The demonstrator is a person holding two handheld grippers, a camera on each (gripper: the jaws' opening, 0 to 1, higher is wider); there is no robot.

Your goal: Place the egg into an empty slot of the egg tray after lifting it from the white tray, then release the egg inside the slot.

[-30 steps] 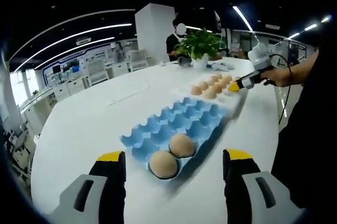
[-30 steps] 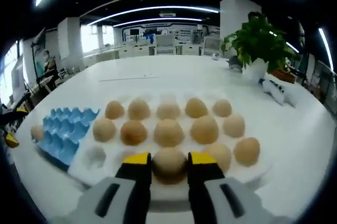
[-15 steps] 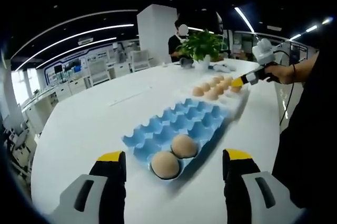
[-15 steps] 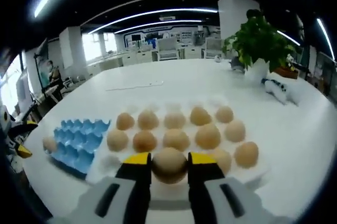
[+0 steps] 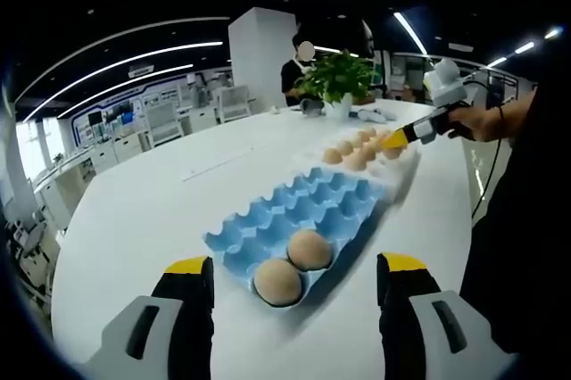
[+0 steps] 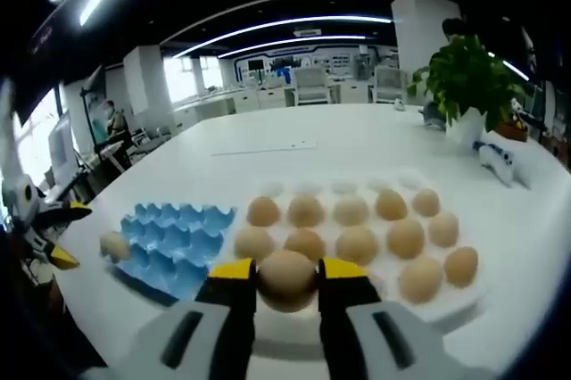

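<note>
Right gripper (image 6: 287,280) pinches the egg (image 6: 287,279), long axis across its jaws

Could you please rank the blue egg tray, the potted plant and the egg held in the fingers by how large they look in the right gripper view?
1. Blue egg tray, widest in the picture.
2. Potted plant, far back on the table.
3. Egg held in the right gripper; it sits nearest the camera, so its look is inflated and its place against the plant is unsure.

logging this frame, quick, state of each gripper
left gripper: open, holding nothing.
right gripper: shut on the egg.
</note>
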